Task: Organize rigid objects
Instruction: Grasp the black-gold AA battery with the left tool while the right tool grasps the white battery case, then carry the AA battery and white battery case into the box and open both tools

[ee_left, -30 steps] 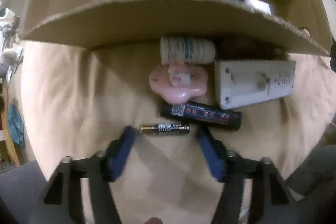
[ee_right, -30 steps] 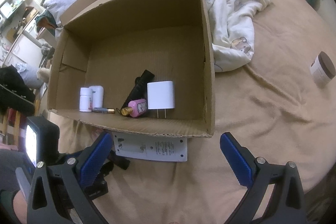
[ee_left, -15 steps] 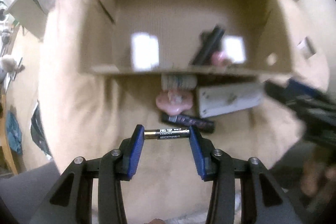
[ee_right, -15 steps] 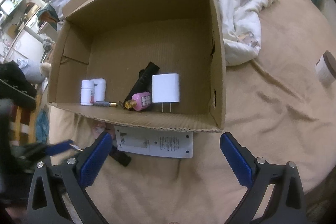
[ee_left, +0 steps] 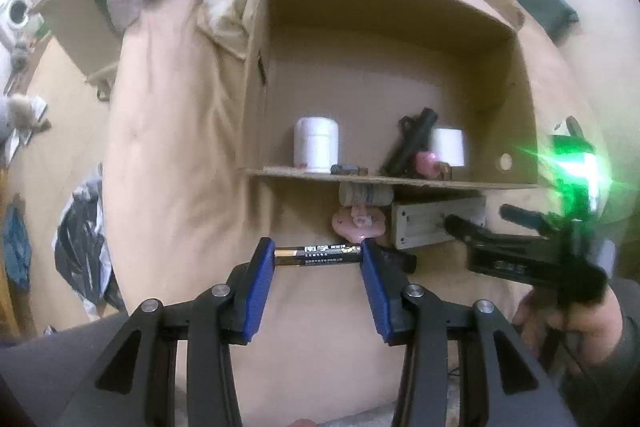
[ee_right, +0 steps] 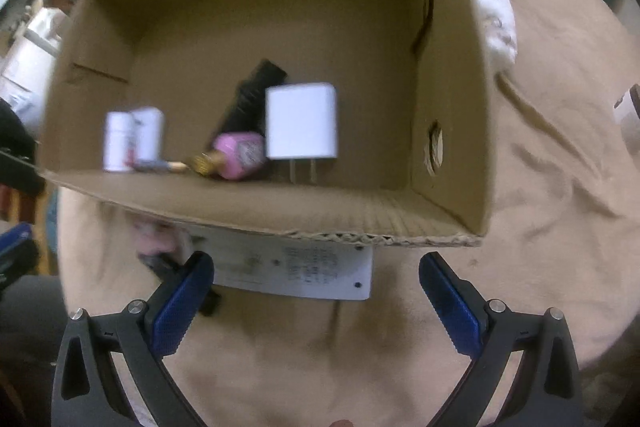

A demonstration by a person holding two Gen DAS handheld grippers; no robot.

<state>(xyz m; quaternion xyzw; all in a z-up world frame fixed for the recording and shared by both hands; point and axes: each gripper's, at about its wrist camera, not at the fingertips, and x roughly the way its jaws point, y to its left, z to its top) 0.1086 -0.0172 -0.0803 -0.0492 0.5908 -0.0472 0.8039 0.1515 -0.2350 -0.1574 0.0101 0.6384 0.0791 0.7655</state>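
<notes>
We see a bed with a tan sheet (ee_left: 172, 147) filling most of both views. On it stands an open brown cardboard box (ee_right: 256, 7), taking the upper centre of the right wrist frame. Inside, along its near wall, we find a white square plug charger (ee_right: 301, 126), a white cylindrical bottle (ee_left: 316, 145), a black stick-shaped object (ee_left: 412, 141) and a small pink bottle (ee_right: 240, 155). Just outside the near wall lies a flat white rectangular device (ee_right: 296, 267). In the lower centre of the left wrist frame, our left gripper (ee_left: 318, 255) has its jaws clamped on a black-and-gold cylindrical battery (ee_left: 318, 254), held crosswise above the sheet. Our right gripper (ee_right: 316, 277) has its jaws apart, holding nothing.
</notes>
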